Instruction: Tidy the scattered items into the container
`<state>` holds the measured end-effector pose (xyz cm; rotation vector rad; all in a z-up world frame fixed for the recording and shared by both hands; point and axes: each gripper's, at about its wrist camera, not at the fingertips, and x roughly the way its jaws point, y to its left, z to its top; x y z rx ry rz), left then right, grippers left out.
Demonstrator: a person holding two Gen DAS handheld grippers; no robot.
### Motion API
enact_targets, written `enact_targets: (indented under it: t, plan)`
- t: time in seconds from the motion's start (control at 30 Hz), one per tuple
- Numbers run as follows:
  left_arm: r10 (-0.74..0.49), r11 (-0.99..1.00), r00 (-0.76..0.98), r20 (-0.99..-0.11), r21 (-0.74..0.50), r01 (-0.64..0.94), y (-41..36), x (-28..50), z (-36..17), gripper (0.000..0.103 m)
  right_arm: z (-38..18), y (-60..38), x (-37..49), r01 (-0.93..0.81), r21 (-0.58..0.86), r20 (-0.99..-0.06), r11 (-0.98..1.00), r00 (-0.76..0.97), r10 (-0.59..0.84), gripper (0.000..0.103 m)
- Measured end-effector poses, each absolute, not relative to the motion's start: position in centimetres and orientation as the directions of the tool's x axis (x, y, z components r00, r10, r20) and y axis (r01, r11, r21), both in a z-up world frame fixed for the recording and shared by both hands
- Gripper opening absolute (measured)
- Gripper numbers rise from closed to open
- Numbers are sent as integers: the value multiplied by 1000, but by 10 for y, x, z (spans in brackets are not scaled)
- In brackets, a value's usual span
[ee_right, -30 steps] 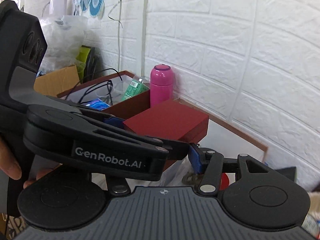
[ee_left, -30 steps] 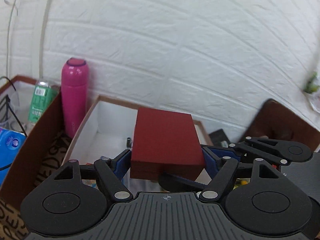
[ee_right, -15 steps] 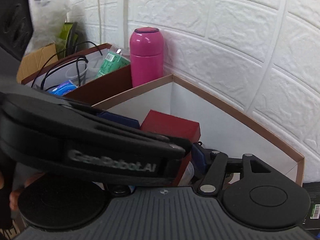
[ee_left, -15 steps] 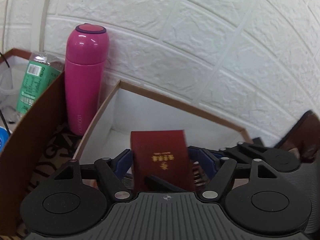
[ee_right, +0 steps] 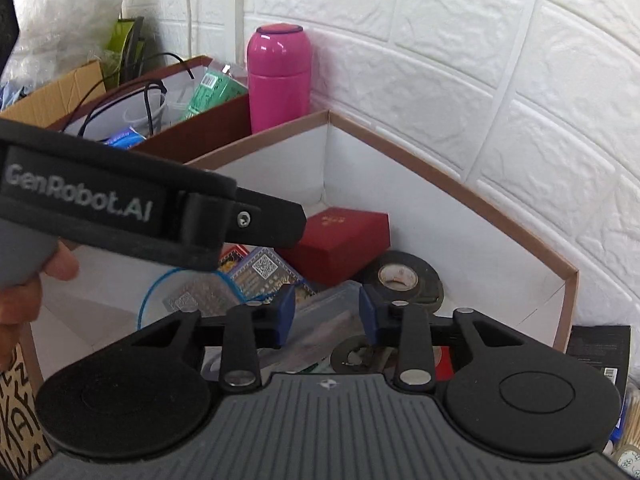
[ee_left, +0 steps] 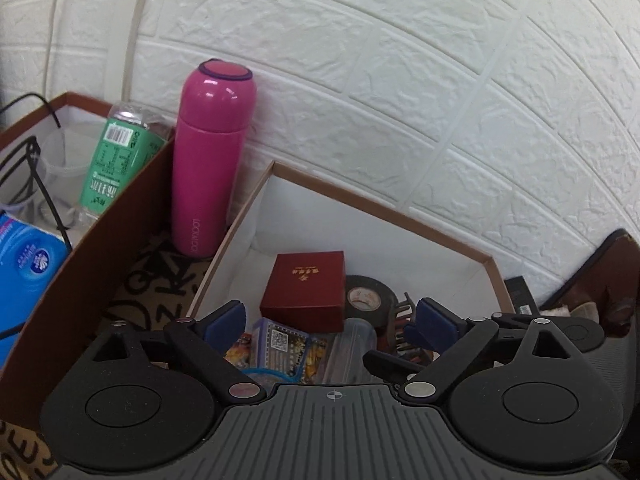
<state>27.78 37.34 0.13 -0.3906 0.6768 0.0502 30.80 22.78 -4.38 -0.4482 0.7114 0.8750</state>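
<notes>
A dark red gift box (ee_left: pixel 306 286) with gold characters lies in the white cardboard container (ee_left: pixel 384 210), near its far left corner. It also shows in the right wrist view (ee_right: pixel 344 240). My left gripper (ee_left: pixel 330 318) is open and empty just above and in front of the red box. My right gripper (ee_right: pixel 326 310) hovers over the container (ee_right: pixel 440 176) with its blue pads apart and nothing between them. The left gripper's body (ee_right: pixel 120 208) crosses the right wrist view. A black tape roll (ee_left: pixel 366 298), a hair clip (ee_left: pixel 402 312), card packs (ee_left: pixel 280 346) and a clear case (ee_right: pixel 328 312) lie in the container.
A pink flask (ee_left: pixel 210 156) stands against the white brick wall, left of the container. A brown box (ee_left: pixel 80 240) further left holds a green-labelled bottle (ee_left: pixel 116 164), cables and a blue tissue pack (ee_left: pixel 24 264). A black box (ee_right: pixel 598 354) lies right of the container.
My left gripper carried the red box down into the container, then opened and let go. The box now lies on the container floor. My right gripper moved closer over the container.
</notes>
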Motion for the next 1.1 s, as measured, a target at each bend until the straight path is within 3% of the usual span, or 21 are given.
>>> enact_targets:
  t: [0.17,0.23,0.37,0.43,0.7,1.1]
  plan:
    - [-60,951,779,-624,-272,-145,362,270,3,101,-41,226,303,-810,-36,-718,585,428,549,42]
    - [-51,959,785,-617,-251,-134,356,262,7,101,-34,221,295,-810,-34,-702,585,436,563,66]
    - [-21,972,813,-582,-203,-120,341,231,21,103,-18,206,272,-805,-74,-671,588,476,568,83]
    - [3,981,831,-557,-160,-111,331,208,31,103,-8,192,254,-799,-82,-652,596,495,574,98]
    - [60,998,903,-426,2,-65,278,92,59,103,14,110,155,-747,-94,-583,658,577,572,102]
    - [118,992,874,-471,97,-82,223,29,46,103,3,60,89,-704,-65,-657,707,564,501,102]
